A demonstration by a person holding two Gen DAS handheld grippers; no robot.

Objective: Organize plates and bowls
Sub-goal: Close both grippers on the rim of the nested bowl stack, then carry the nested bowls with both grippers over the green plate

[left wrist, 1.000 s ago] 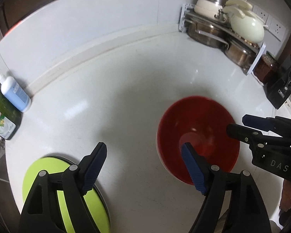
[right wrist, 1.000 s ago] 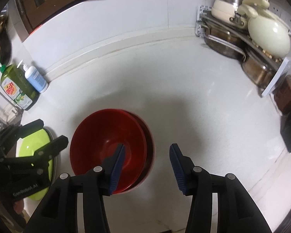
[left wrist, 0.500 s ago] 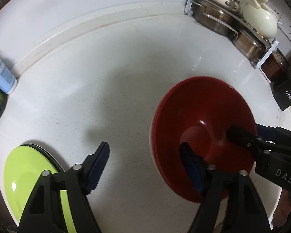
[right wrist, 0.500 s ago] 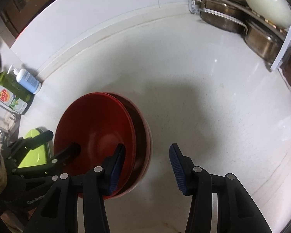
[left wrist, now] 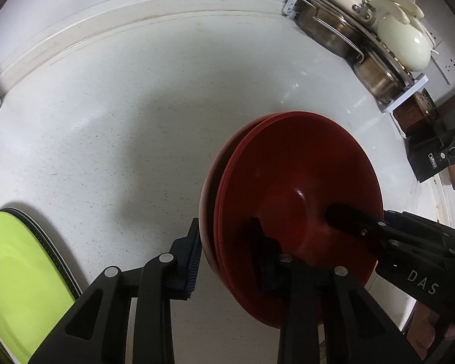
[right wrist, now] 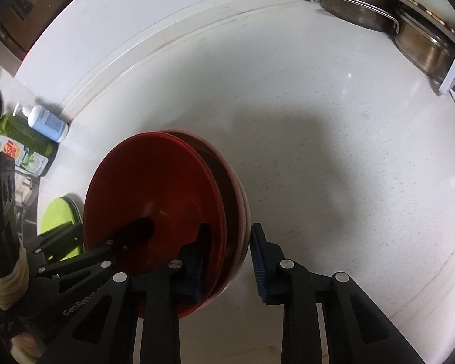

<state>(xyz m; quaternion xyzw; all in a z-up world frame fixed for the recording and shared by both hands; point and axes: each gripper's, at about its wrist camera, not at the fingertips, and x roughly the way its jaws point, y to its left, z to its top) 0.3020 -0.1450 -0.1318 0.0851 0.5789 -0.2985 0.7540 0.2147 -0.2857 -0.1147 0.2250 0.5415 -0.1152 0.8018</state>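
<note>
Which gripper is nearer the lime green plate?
Left. The left gripper straddles the red bowls' rim on the side facing the lime green plate; the right gripper straddles the far rim.

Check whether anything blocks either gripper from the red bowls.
Nothing visible does. The left gripper straddles the near rim of the stacked red bowls, one finger inside, one outside; the right gripper straddles the opposite rim likewise. Neither looks closed.
</note>
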